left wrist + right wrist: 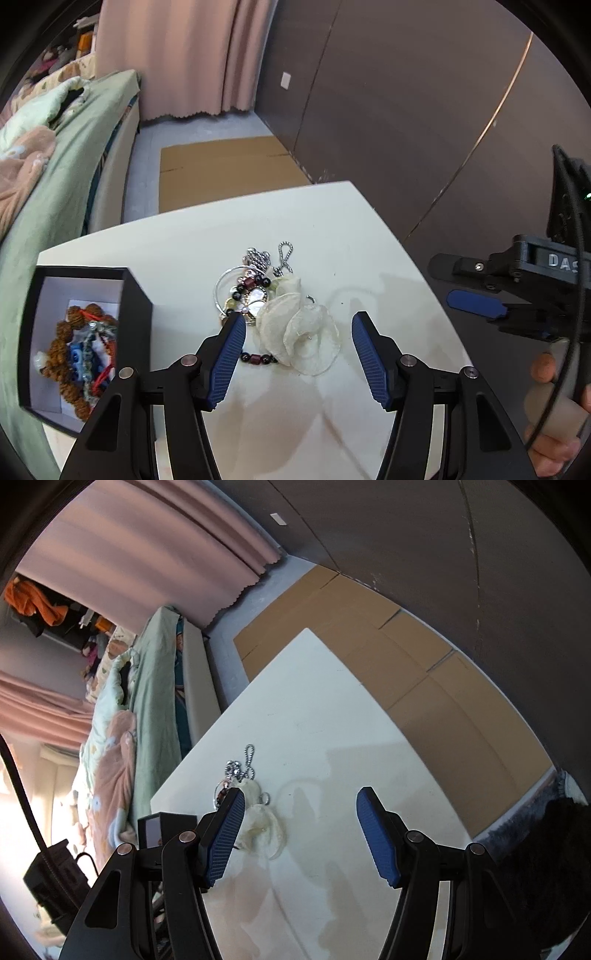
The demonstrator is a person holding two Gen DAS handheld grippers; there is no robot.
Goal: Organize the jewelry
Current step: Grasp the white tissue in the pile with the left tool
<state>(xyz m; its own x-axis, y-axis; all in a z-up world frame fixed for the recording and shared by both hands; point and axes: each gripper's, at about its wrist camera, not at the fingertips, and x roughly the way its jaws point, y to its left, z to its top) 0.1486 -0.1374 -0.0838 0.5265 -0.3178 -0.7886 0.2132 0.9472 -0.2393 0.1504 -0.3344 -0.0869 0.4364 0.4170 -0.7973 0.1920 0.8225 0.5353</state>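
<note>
Here the left tool [298, 334], spread wide and empty, hovers with the jewelry pile [273, 306] on the bench [184, 240] straight ahead between its fingers, box [140, 295] leftward, nearer than the open right tool [300, 812].

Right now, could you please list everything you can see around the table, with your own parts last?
Table: one, white, centre.
Box: one, black, open, table's left edge.
Bracelets: several, brown, blue, red, inside box.
Jewelry pile: one, silver chains and dark beads, mid-table.
Sheer flowers: cream, beside the pile.
Bed: green cover, left.
Curtain: pink, behind.
Cardboard: brown, floor.
Left claw: open above flowers.
Right claw: open.
</note>
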